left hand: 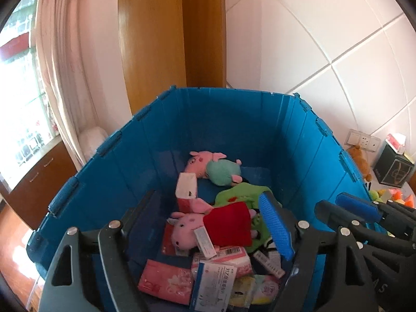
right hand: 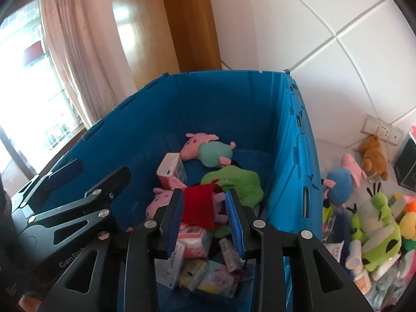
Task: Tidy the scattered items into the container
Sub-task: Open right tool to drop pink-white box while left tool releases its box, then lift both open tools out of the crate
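Left jaws (left hand: 208, 197) stand wide apart, nothing between them, hanging over the open blue plastic folding crate (left hand: 234, 130). Straight under them inside the crate is a pink plush pig in a red dress (left hand: 208, 230), with pink tissue packs (left hand: 166, 280) and a white-blue medicine box (left hand: 215, 286) nearer the crate's near wall. At the crate's far wall lies a pink pig in a teal outfit (left hand: 215, 167). The right gripper (left hand: 343, 208) shows over the crate's right rim, nothing seen pinched.

Right wrist view: right jaws (right hand: 204, 195) stand narrowly apart and look empty; the red dress between them lies lower, in the crate. The left gripper (right hand: 91, 174) sits by the crate's left wall, parted. The things not yet tidied lie outside the crate's right wall (right hand: 296, 156) on a white surface: a blue-bodied plush pig (right hand: 338, 182) just beside the wall, a brown plush bear (right hand: 371, 156) further out, a lime-green plush (right hand: 379, 223), and a white bottle (right hand: 355, 254).

Judgement: the right hand is nearer that pile. The next pick lies to the right of both jaws, and the crate's right wall must be cleared first. The blue-bodied pig lies roughly upright in view.
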A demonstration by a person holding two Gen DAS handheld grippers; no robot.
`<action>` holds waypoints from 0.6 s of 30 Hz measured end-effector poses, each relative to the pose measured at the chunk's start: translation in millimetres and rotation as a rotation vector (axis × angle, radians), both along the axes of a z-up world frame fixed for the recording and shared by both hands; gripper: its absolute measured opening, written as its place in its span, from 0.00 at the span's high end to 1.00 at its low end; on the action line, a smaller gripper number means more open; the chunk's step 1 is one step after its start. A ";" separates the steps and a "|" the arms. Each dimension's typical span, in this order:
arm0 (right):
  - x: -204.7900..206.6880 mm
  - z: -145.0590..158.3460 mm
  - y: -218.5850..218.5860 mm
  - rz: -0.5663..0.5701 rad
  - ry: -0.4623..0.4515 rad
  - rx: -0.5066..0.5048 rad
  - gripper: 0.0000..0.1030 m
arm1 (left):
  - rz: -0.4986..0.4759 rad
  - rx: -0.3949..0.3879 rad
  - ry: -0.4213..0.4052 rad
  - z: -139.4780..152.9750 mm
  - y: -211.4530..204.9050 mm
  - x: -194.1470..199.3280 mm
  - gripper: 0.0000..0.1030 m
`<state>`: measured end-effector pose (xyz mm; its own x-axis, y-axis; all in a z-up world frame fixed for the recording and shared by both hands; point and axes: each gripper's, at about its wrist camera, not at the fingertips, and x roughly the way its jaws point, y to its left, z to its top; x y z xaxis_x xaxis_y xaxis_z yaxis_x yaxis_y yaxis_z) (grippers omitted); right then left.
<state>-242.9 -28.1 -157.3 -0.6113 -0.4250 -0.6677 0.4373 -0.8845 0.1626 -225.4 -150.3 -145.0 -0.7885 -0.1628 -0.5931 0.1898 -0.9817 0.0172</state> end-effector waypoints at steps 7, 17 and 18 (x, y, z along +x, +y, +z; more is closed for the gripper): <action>-0.7 -0.9 1.5 -0.006 -0.008 -0.002 0.66 | 0.000 0.016 -0.003 1.6 -2.3 -1.5 0.23; 4.4 2.7 5.7 -0.028 0.023 -0.012 0.60 | 0.012 0.031 0.019 2.0 -5.0 1.7 0.23; 5.8 4.0 6.1 -0.042 0.037 -0.009 0.60 | 0.013 0.025 0.021 2.2 -4.2 1.9 0.23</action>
<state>-237.1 -22.0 -153.4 -0.6530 -0.4041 -0.6406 0.4055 -0.9009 0.1549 -223.4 -154.4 -142.8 -0.7988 -0.1589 -0.5802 0.2030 -0.9791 -0.0113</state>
